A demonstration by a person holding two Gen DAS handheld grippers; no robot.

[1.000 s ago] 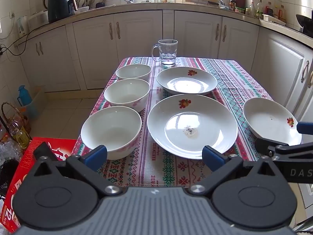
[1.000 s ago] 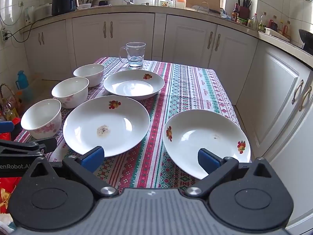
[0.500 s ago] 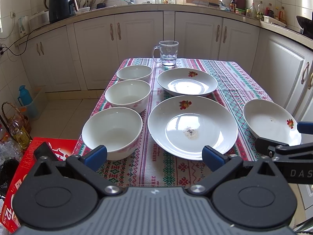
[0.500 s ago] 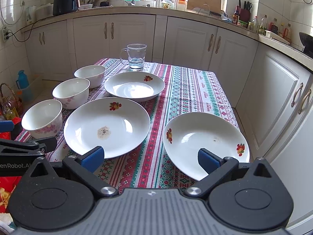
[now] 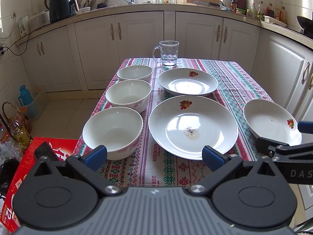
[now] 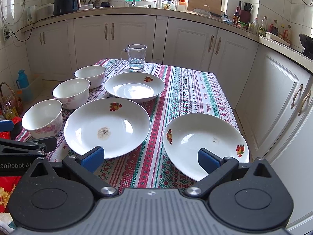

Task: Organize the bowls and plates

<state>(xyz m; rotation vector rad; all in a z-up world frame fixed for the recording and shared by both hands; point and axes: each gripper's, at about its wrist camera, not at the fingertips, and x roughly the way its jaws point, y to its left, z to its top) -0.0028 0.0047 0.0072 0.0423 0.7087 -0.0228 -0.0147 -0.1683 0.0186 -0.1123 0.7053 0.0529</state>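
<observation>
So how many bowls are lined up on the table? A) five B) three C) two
B: three white bowls stand in a row along the left side of the table, the near bowl, the middle bowl and the far bowl, beside the plates.

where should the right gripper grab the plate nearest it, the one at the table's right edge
Probably the near rim of the right plate, coming in low from the table's near edge. The plate is shallow with a thin raised rim, and its near edge sits just ahead of the open right gripper, so one finger can slip under and one over.
</observation>
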